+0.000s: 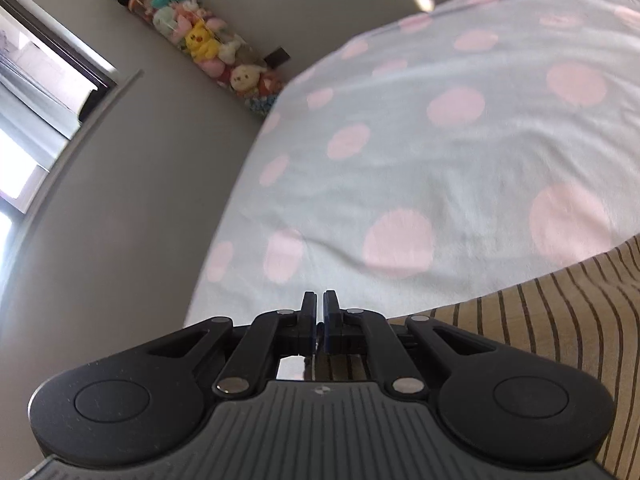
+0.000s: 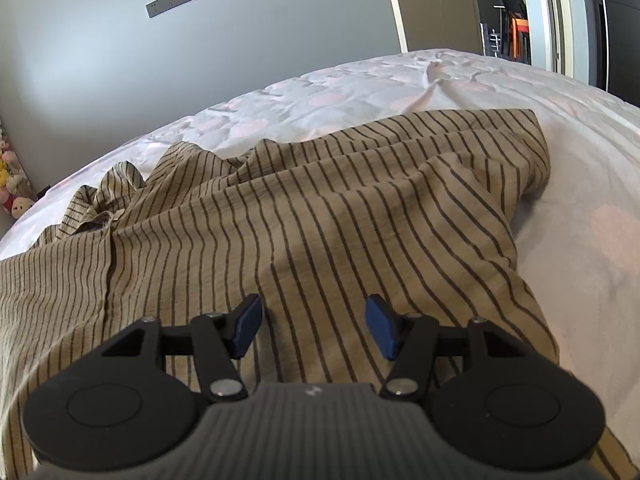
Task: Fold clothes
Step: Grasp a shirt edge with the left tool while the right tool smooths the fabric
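A tan garment with thin dark stripes (image 2: pixel 320 208) lies spread and rumpled on the bed, its collar end bunched at the left (image 2: pixel 100 200). My right gripper (image 2: pixel 314 322) hovers just over its near part, jaws open, with striped cloth below and nothing pinched between the blue pads (image 2: pixel 382 326). My left gripper (image 1: pixel 319 304) is shut, its fingers almost touching, and no cloth shows at the tips. It sits over the garment's edge (image 1: pixel 560 320), which runs under it and off to the lower right.
The bed wears a pale sheet with pink dots (image 1: pixel 440 160), wrinkled at the far side (image 2: pixel 436 76). A tall clear tube of plush toys (image 1: pixel 200 40) stands by the grey wall. A window (image 1: pixel 32 92) is at the left and a doorway (image 2: pixel 520 12) at the far right.
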